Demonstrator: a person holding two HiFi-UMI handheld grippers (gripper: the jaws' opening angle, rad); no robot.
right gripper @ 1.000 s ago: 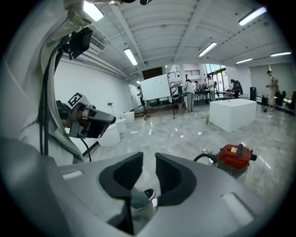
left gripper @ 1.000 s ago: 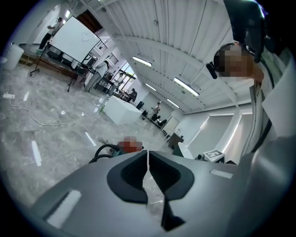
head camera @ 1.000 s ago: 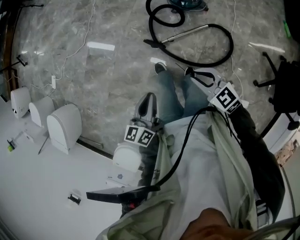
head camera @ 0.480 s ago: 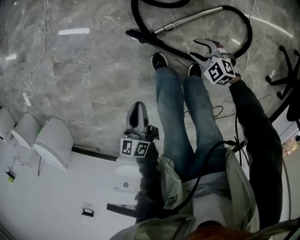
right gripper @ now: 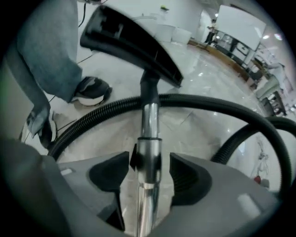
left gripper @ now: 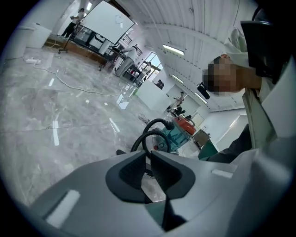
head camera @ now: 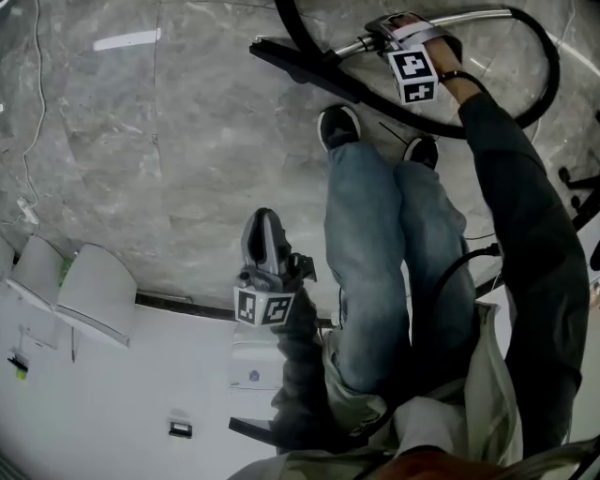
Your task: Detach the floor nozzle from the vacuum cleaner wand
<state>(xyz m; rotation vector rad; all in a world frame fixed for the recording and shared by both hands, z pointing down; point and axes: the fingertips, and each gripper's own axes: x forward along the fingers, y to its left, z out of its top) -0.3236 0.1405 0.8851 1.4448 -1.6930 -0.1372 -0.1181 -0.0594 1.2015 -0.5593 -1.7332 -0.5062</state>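
The black floor nozzle (head camera: 298, 64) lies on the marble floor, still joined to the silver wand (head camera: 354, 45). My right gripper (head camera: 382, 26) points steeply down over the wand. In the right gripper view its jaws are opening, the wand (right gripper: 149, 125) stands between the pads with a gap on each side, and the nozzle (right gripper: 129, 44) is just beyond. The right gripper (right gripper: 148, 167) grips nothing. My left gripper (head camera: 264, 225) hangs beside the person's left leg, far from the wand; in the left gripper view it (left gripper: 149, 159) is shut on nothing.
A black hose (head camera: 525, 103) loops round the wand and runs to the teal vacuum body (left gripper: 178, 132). The person's shoes (head camera: 339, 127) stand close to the nozzle. A white table (head camera: 94, 403) with curved white covers (head camera: 98, 291) is at lower left. A chair base (head camera: 586, 187) shows at the right.
My right gripper has swung down from beside the body to the wand, and its jaws have opened round it. The left gripper has dropped a little. The head view has tipped further down.
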